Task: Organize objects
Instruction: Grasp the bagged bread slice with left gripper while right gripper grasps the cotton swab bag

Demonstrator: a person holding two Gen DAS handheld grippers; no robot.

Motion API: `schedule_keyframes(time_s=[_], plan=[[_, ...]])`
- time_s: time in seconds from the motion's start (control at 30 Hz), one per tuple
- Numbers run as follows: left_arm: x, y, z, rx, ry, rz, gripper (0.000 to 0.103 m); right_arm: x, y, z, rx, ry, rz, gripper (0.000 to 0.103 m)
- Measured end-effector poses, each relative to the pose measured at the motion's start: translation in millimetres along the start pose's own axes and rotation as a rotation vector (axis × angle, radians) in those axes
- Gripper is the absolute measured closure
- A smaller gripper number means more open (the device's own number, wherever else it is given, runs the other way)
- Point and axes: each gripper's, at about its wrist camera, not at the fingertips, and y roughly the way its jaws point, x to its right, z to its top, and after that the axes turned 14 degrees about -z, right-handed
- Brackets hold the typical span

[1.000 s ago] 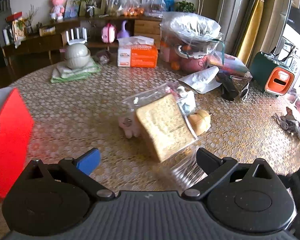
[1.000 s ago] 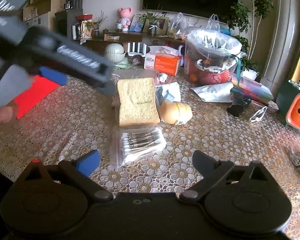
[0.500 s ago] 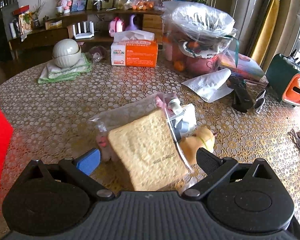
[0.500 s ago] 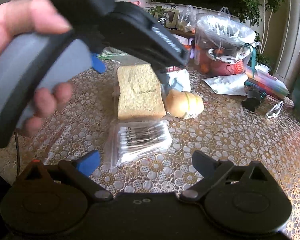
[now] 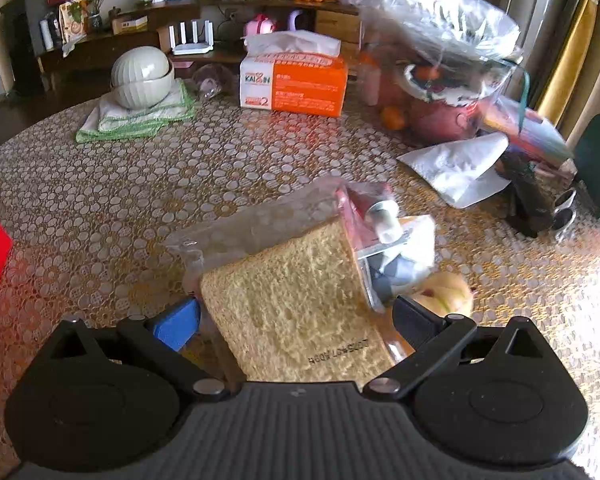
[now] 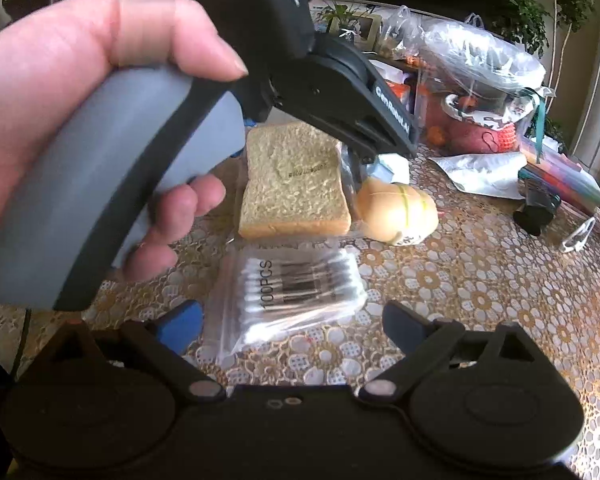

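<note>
- Clear film wraps the bread slice (image 5: 300, 300), lying mid-table between the spread jaws of the left gripper (image 5: 296, 318); soft, light, crushable, so pinch the bag edge.
- Right gripper (image 6: 290, 326), jaws spread, hovers over the cotton-swab bag (image 6: 296, 292): slippery, light.
- Beyond: tissue box (image 5: 294, 84) near the table's far edge.

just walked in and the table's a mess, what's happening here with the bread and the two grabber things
A person is tidying a cluttered table with a handheld gripper in each hand. The left gripper is open, its fingers either side of the bagged bread slice, not yet closed on it. The right gripper is also open and empty, hovering over the bag of cotton swabs. A round bun-like item lies beside the bread. Nothing is gripped yet.
</note>
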Motion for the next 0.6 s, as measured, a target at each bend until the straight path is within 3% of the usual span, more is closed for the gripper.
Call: schedule_keyframes(time_s=[0.33,0.5,0.57,0.6], plan=[[-18.3,9.9,-10.2,-0.032,-0.069,-0.063,0.0,-3.4,12.8,3.6,-0.004,-0.022,-0.006,0.014],[-15.6,5.8,-14.1,-0.018,-0.021,-0.065,0.002,-3.6,15.8,4.8,-0.007,-0.025,-0.022,0.023],[-15.7,2.9,-15.9,-0.016,-0.014,-0.08,0.015,-3.9,14.1,3.9,0.0,-0.029,-0.029,0.031],[-15.2,1.9,-16.5,-0.016,-0.01,-0.084,0.017,-3.8,13.6,3.7,0.002,-0.029,-0.034,0.032]])
